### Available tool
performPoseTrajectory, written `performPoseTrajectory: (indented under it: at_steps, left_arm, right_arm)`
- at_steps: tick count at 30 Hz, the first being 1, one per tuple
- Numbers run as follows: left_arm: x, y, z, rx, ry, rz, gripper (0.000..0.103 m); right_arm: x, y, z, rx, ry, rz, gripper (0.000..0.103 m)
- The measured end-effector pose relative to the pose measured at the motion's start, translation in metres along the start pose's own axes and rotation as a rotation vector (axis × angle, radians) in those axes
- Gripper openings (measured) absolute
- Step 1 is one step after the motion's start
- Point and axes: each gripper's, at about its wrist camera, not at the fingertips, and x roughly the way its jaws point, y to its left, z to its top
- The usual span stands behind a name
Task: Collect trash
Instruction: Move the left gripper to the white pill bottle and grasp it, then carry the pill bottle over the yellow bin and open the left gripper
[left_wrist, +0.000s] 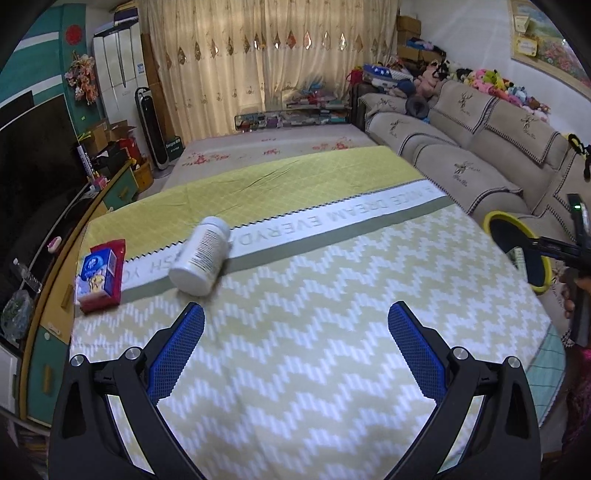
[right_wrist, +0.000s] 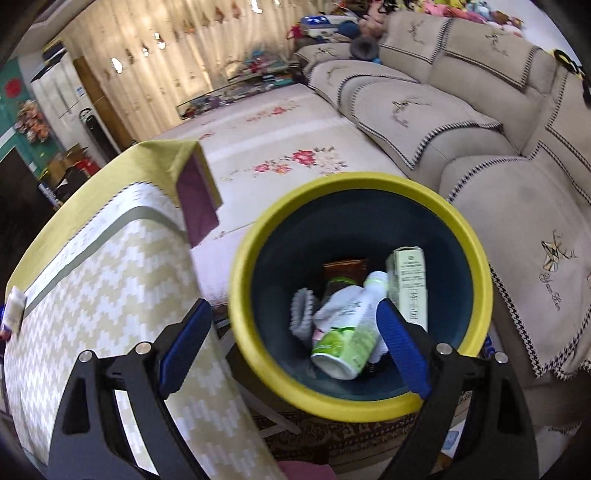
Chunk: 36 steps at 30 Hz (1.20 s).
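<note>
Soft daylight through the backlit curtain (left_wrist: 258, 55), slight motion blur, dark bowed fisheye corners.

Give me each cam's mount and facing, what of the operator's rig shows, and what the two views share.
Left wrist: sits on the left gripper, looks down across the yellow-and-white zigzag tablecloth at a lying white plastic bottle and red tissue pack; own blue-padded fingers open, and a hand at right edge.
Right wrist: sits on the right gripper, looks down into the yellow-rimmed dark-blue bin; own fingers open, empty.
Shared: tablecloth, bin, beige sofa, curtains.
</note>
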Motion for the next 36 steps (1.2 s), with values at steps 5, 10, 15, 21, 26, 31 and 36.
performPoseTrajectory:
  at_steps: [5, 10, 15, 21, 26, 31, 36]
  left_arm:
    - [0.035, 0.031, 0.021, -0.019, 0.07, -0.01, 0.098]
    - [0.077, 0.061, 0.036, -0.016, 0.15, 0.028, 0.097]
    - [0.103, 0.08, 0.043, -0.029, 0.203, 0.04, 0.089]
    - [0.117, 0.088, 0.051, -0.025, 0.226, 0.033, 0.078]
    - [0.13, 0.089, 0.061, -0.01, 0.242, 0.031, 0.067]
    - [0.145, 0.093, 0.071, -0.005, 0.278, 0.042, 0.055]
    - [0.152, 0.097, 0.077, -0.012, 0.289, 0.041, 0.05]
  right_arm:
    - [-0.004, 0.012, -0.003, -0.019, -0.002, 0.022, 0.086]
    - [-0.004, 0.014, -0.01, -0.034, 0.019, 0.01, 0.086]
    - [0.001, 0.012, -0.012, -0.029, 0.036, 0.002, 0.086]
    - [0.006, 0.016, -0.012, -0.032, 0.051, 0.008, 0.086]
    - [0.007, 0.022, -0.013, -0.043, 0.055, 0.013, 0.086]
    - [0.008, 0.021, -0.013, -0.048, 0.06, 0.013, 0.086]
    - [0.005, 0.018, -0.013, -0.042, 0.057, 0.014, 0.086]
